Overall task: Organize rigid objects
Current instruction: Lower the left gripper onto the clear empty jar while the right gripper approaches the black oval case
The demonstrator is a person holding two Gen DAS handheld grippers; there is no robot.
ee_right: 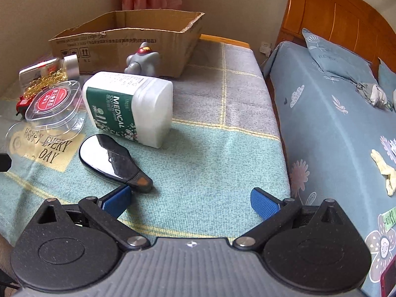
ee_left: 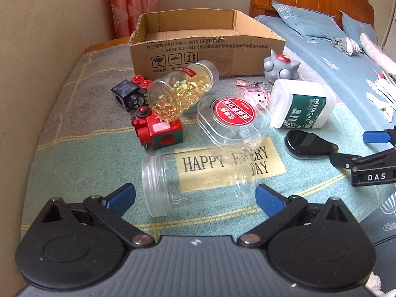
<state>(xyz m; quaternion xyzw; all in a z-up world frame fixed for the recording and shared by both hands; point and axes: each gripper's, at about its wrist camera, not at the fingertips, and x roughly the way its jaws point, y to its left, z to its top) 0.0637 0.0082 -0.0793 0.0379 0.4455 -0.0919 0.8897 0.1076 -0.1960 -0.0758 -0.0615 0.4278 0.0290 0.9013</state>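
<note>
Both claws stand wide apart and hold nothing. Left gripper (ee_left: 195,195) hangs low at six o'clock of its view, its blue pads either side of a clear empty plastic jar (ee_left: 198,180) lying on its side on the teal and grey woven cloth (ee_left: 74,113), over the printed "HAPPY EVERY DAY" patch. At twelve o'clock sits an open brown cardboard box (ee_left: 208,49). Before it, toward eleven, a clear bottle of golden capsules (ee_left: 180,89) lies tilted, resting on a red toy cube (ee_left: 158,131); a black toy cube (ee_left: 128,94) sits just beside. A clear flat tub with a red round label (ee_left: 232,116) leans near centre. At two o'clock lie a white bottle with a green "MEDICAL" label (ee_left: 302,104) and a grey spiked toy figure (ee_left: 279,66).

Right gripper (ee_right: 190,200) hovers above the cloth, its left pad just beside the handle tip of a black oval hand mirror (ee_right: 111,158) at ten o'clock. A blue flowered bedspread (ee_right: 334,123) fills three o'clock.
</note>
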